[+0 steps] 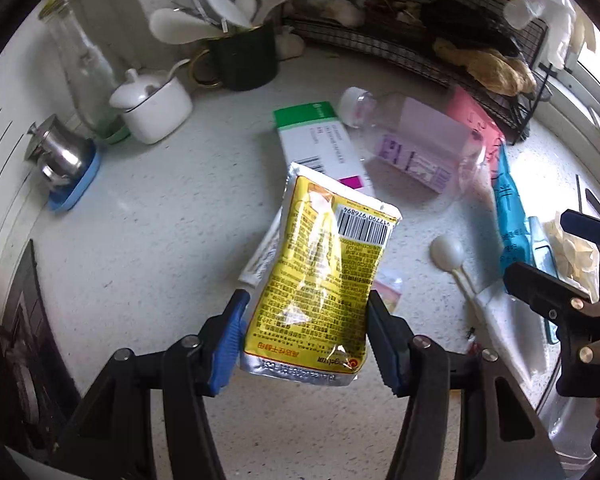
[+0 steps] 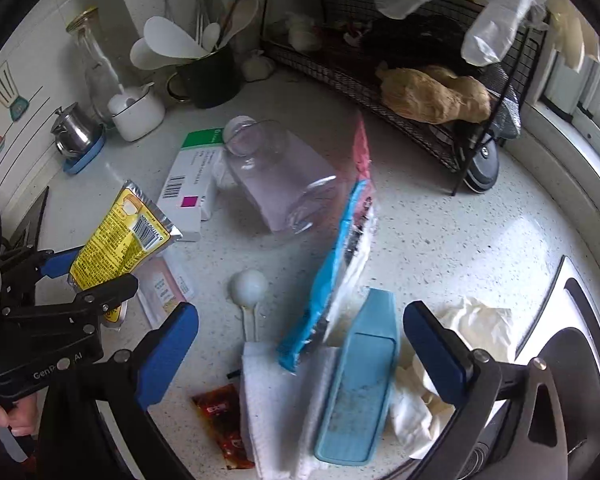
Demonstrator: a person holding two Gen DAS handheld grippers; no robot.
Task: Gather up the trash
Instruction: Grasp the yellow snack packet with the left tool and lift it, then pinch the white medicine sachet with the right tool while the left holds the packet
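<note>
The left gripper [image 1: 306, 334] holds a yellow sachet [image 1: 320, 280] between its jaws, lifted clear of the speckled bench [image 1: 160, 220]. Behind it lie a green-and-white carton [image 1: 320, 140] and a clear plastic bottle [image 1: 412, 140]

The left tongs [image 1: 306, 340] are built from black angular arms, joined by round silver rivets, and are tipped with blue ribbed pads [image 1: 230, 340]. The right tongs [image 2: 300, 354] are made the same way, with smooth blue pads [image 2: 168, 352]. White lettering is printed on the black body of the left tongs.
</note>
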